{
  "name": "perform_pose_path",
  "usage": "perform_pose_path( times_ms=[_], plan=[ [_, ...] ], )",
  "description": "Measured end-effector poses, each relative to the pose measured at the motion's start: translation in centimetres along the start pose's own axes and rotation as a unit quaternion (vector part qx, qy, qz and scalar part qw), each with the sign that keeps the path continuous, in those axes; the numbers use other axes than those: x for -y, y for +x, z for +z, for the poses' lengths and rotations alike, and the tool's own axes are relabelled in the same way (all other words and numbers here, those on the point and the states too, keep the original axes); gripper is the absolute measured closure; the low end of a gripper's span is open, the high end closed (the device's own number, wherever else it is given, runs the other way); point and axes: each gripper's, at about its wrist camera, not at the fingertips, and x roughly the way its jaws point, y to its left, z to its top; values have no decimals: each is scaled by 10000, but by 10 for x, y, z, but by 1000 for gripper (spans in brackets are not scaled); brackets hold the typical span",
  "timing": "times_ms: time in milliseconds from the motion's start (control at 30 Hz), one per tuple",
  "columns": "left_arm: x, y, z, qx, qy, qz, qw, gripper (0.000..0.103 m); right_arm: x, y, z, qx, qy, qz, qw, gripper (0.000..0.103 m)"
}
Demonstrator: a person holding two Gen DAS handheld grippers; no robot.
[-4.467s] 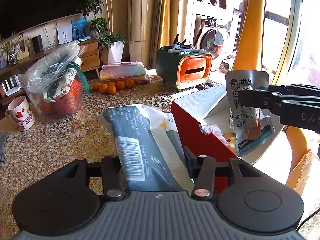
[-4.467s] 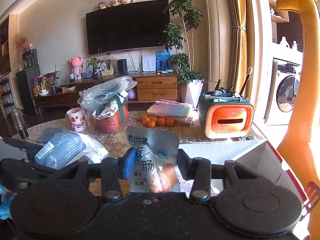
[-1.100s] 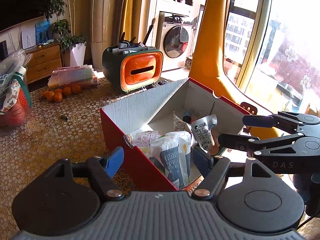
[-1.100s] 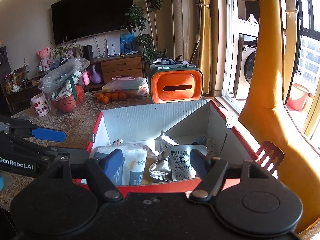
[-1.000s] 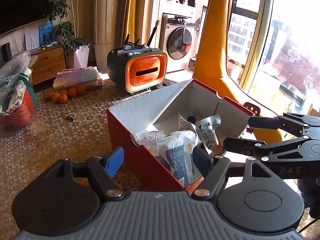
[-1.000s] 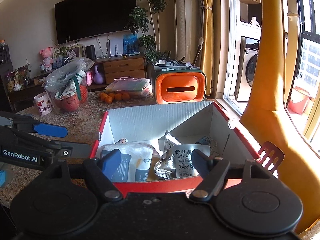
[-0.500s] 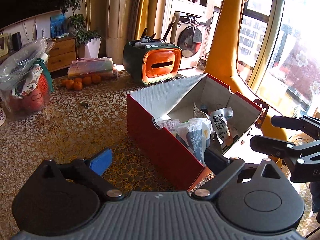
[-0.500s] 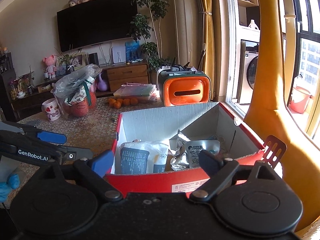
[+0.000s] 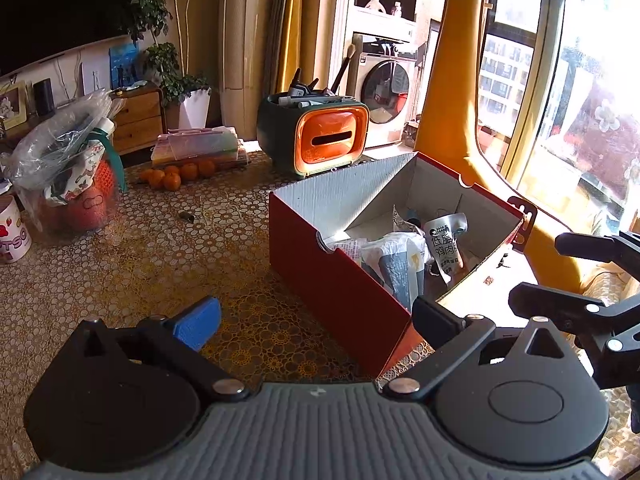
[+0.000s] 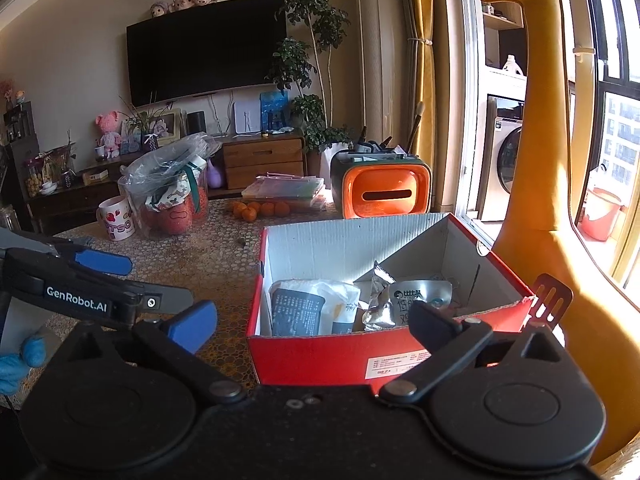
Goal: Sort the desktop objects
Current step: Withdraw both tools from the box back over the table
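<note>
A red cardboard box (image 9: 336, 288) with a white inside stands on the patterned table; it also shows in the right wrist view (image 10: 312, 354). Inside lie a grey-and-white bag (image 9: 396, 264) (image 10: 304, 308) and a silver chicken sausage pouch (image 9: 446, 240) (image 10: 420, 294). My left gripper (image 9: 316, 320) is open and empty, in front of the box's near corner. My right gripper (image 10: 312, 322) is open and empty, just short of the box's front wall. Each gripper shows in the other's view, the right one (image 9: 576, 276) beside the box, the left one (image 10: 120, 280) over the table.
An orange-and-green pen holder (image 9: 320, 136) stands behind the box. Several oranges (image 9: 176, 172) lie by a flat plastic case (image 9: 200, 146). A plastic bag of snacks (image 9: 68, 168) and a mug (image 9: 12, 236) stand at the left. A small dark object (image 9: 186, 216) lies mid-table. A yellow giraffe figure (image 10: 548, 160) stands at the right.
Both grippers let go of the bag and the pouch into the box, opened wide and drew back from it. The box now looks smaller in both views.
</note>
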Motion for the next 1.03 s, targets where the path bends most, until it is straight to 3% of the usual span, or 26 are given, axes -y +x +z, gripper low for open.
perform_pose_path(
  times_ms=[733,1033],
  plan=[
    [7,-27,-25,-14,203,192,9996,0,-4,-14,-12,-20,352,-104,9993,1],
    [-6,-31,-34,-168,86,81,9998,0,-11,-16,-15,-88,407,-161,9990,0]
  ],
)
